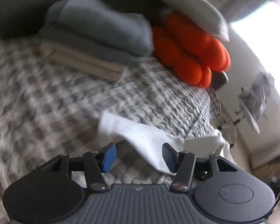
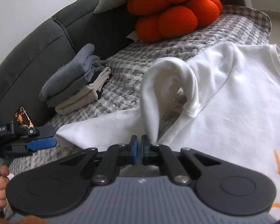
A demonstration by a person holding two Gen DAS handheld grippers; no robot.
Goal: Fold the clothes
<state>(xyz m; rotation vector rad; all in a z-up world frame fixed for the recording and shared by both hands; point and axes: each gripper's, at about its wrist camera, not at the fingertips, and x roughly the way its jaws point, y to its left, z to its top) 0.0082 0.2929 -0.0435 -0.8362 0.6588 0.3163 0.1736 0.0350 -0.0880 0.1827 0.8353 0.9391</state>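
Right wrist: right gripper [image 2: 138, 145] pinching sleeve [image 2: 151, 100]

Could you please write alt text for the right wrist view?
The right gripper pinches a looped sleeve of a white T-shirt spread on a grey checked blanket. Behind are a stack of folded clothes, an orange cushion and a dark sofa.

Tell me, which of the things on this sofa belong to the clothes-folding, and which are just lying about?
Part of the job:
- white T-shirt, its sleeve pinched by the shut right gripper
- open left gripper
- folded clothes stack

Just lying about:
- orange knot cushion
- grey pillow
- checked blanket
- phone
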